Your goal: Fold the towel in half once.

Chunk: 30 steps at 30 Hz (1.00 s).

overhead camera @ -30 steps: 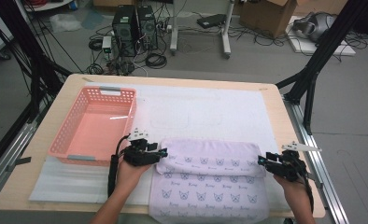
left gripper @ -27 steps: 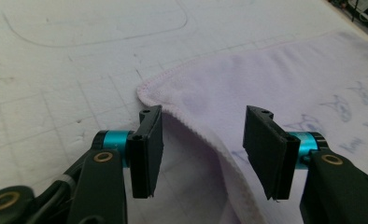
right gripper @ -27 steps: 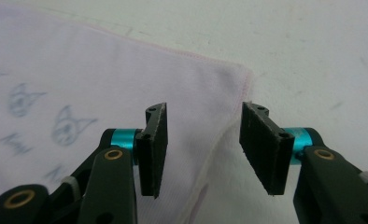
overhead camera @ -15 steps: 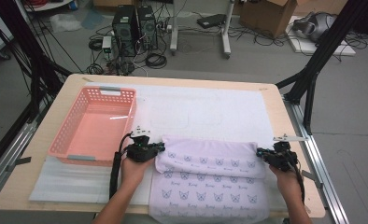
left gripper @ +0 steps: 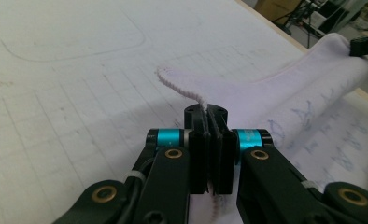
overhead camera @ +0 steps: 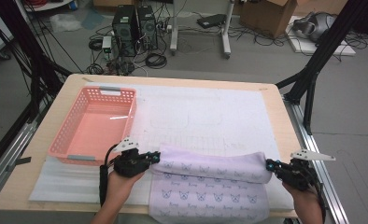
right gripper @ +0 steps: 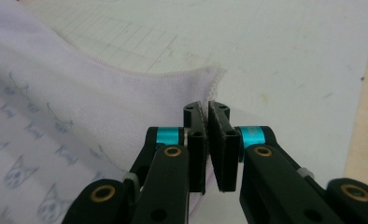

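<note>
A lavender cloth point(overhead camera: 210, 191) with a small printed pattern lies at the table's near edge, its far part doubled over into a long fold. My left gripper point(overhead camera: 156, 156) is shut on the fold's left corner. In the left gripper view the stitched hem of the cloth point(left gripper: 303, 88) runs between the closed pads of that gripper point(left gripper: 205, 112). At the fold's right end my right gripper point(overhead camera: 270, 165) is shut on the other corner. In the right gripper view that gripper point(right gripper: 206, 109) pinches the cloth point(right gripper: 79, 93) at its edge. The fold hangs raised between the two grippers.
An empty pink basket point(overhead camera: 133, 109) stands at the left, just beyond my left hand. A white gridded mat point(overhead camera: 210, 112) covers the table's middle, and a foam sheet point(overhead camera: 65, 177) lies in front of the basket. The table's right edge point(overhead camera: 289, 135) is close to my right gripper.
Both grippers have closed on the cloth's corners and risen a little. The fold now stands lifted and stretched between them.
</note>
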Each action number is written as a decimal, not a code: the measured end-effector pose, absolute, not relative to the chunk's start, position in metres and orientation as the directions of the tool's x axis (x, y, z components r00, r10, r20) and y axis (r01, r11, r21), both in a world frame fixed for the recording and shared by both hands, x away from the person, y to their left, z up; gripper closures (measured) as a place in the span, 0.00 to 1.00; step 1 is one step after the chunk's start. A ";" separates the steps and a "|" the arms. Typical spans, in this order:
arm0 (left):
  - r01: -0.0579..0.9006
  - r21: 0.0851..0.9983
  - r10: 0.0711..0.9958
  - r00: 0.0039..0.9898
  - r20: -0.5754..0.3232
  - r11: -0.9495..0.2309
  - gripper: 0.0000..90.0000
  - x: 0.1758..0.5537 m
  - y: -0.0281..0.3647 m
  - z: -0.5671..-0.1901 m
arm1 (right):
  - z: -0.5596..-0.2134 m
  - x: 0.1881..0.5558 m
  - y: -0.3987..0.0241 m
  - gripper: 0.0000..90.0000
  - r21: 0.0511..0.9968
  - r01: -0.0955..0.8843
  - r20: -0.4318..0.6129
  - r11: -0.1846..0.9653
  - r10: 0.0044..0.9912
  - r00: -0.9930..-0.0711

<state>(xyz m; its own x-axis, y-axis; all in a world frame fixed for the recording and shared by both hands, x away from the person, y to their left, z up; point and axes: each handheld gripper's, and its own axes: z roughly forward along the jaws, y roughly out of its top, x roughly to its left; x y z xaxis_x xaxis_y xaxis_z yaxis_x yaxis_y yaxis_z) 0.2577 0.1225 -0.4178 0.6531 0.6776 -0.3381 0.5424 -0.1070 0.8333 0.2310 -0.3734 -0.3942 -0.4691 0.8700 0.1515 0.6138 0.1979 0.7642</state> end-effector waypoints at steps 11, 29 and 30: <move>0.598 0.783 0.738 0.603 -0.302 -0.168 0.49 0.260 0.118 -0.442 | -0.421 0.231 -0.366 0.50 0.698 0.689 0.169 0.195 0.890 -0.424; 0.617 0.763 0.709 0.625 -0.327 -0.194 0.87 0.269 0.098 -0.456 | -0.442 0.244 -0.355 0.92 0.698 0.674 0.149 0.244 0.871 -0.469; 0.621 0.762 0.710 0.619 -0.336 -0.181 0.87 0.269 0.099 -0.456 | -0.442 0.244 -0.355 0.93 0.696 0.676 0.155 0.242 0.868 -0.471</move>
<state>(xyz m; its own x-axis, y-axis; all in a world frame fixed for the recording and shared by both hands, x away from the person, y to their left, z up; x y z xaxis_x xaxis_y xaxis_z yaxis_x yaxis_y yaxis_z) 0.2691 0.0991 -0.4560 0.6194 0.7095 -0.3361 0.6214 -0.1814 0.7622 0.2443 -0.3554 -0.4420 -0.4710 0.8684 0.1550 0.6755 0.2421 0.6965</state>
